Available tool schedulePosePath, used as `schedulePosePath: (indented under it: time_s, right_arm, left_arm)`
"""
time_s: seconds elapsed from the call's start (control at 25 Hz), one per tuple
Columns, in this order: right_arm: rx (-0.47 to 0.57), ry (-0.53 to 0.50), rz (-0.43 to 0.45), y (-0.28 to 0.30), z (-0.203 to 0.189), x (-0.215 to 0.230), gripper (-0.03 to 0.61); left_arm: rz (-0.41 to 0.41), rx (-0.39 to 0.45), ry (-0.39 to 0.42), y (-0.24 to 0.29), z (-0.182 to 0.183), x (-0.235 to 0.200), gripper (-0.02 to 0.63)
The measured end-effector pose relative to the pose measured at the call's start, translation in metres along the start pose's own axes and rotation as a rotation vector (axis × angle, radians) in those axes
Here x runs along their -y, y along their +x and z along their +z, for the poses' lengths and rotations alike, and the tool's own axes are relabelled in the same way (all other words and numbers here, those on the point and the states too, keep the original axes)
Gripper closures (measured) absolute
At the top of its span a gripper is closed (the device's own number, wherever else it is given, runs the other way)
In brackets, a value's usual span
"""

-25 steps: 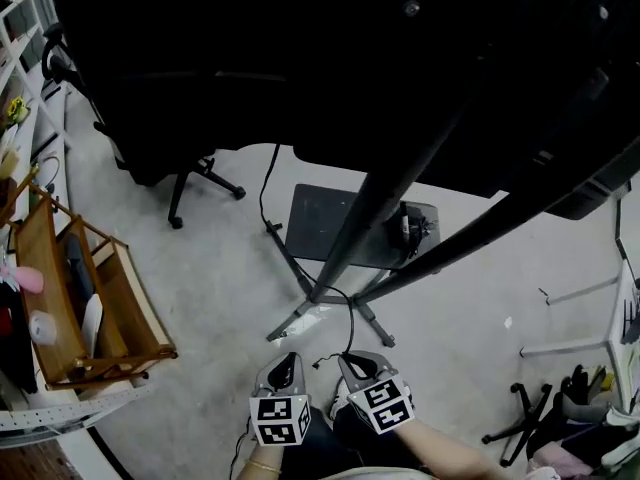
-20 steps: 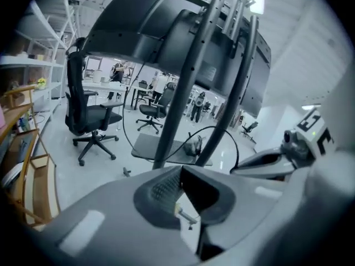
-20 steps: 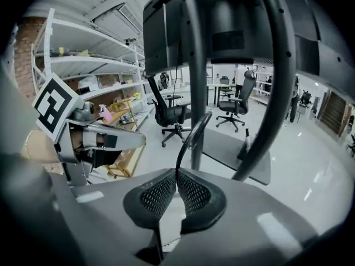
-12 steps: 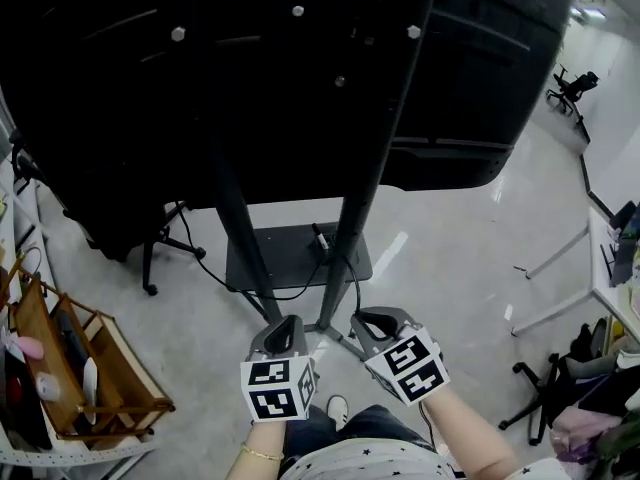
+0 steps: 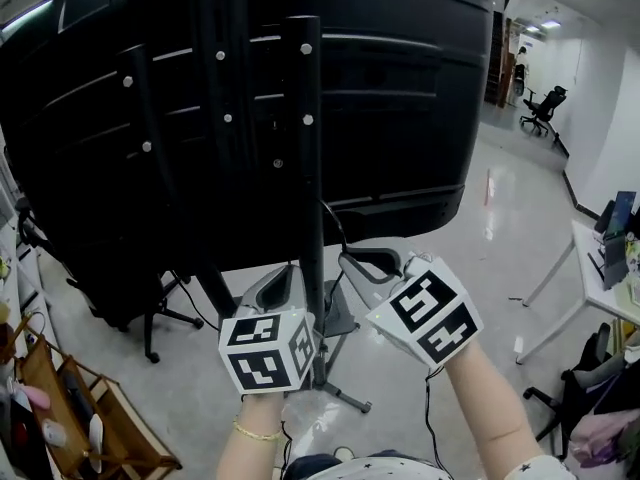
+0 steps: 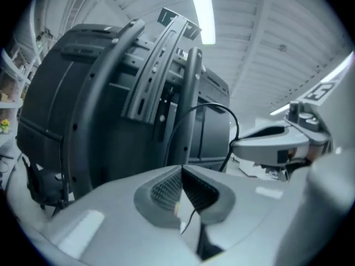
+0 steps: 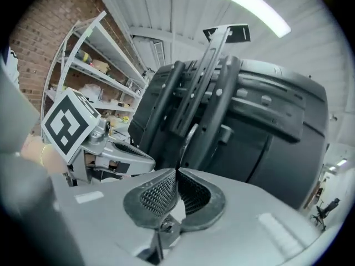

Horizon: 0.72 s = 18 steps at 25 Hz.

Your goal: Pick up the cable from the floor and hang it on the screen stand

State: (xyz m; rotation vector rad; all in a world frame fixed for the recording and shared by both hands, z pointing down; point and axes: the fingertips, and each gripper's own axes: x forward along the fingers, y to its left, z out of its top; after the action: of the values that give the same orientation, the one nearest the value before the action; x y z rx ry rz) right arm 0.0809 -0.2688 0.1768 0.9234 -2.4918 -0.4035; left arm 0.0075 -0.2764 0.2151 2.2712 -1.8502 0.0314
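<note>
Cable, thin & black, is off the floor and loops up in front of the screen stand. One side of the arc drops out of sight behind the L gripper. The other comes down to the R gripper's tips, w/ a short length hanging on below them.

Far left in head view, a wooden rack stands on the floor. Next to it is a dark office chair, near the stand's left leg. Screen fills the top of the view. It's black and seen from the back, w/ the stand's upright rails bolted onto it.

L gripper has its jaws closed, tips touching. A thin dark strand shows in the slit behind the tips, but can't tell if the pads pinch it. This gripper sits just left of the front post, and its marker cube faces the head camera.

R gripper is just right of the post, jaws clamped on the cable. The cable rises straight out of the tips toward the post. The two grippers are close together w/ the post btwn them.

Far right there's a desk corner, and a far chair stands down the room.
</note>
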Motion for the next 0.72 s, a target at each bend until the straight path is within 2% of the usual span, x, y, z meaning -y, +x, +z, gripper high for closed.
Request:
schedulePosePath:
  time_s: [0.16,0.28,0.4,0.56,0.72]
  right_arm:
    - [0.114,-0.031,-0.044,-0.018,0.067,0.042,0.566]
    - [0.196,0.018,-0.047,-0.024,0.115,0.076,0.565]
    - [0.238,0.075,-0.061,-0.022,0.154,0.114,0.563]
    - [0.267,0.124,-0.099,-0.016,0.196,0.158,0.56]
    - [0.256,0.21,-0.11,-0.005,0.21,0.191,0.558]
  left_arm:
    - [0.031,0.135,0.1,0.001,0.085,0.004,0.606]
    - [0.056,0.218,0.161,0.003,0.143,0.002,0.606]
    - [0.096,0.262,0.218,0.006,0.19,-0.004,0.606]
    - [0.145,0.311,0.265,0.014,0.237,-0.008,0.606]
    - [0.168,0.313,0.288,0.023,0.259,-0.005,0.606]
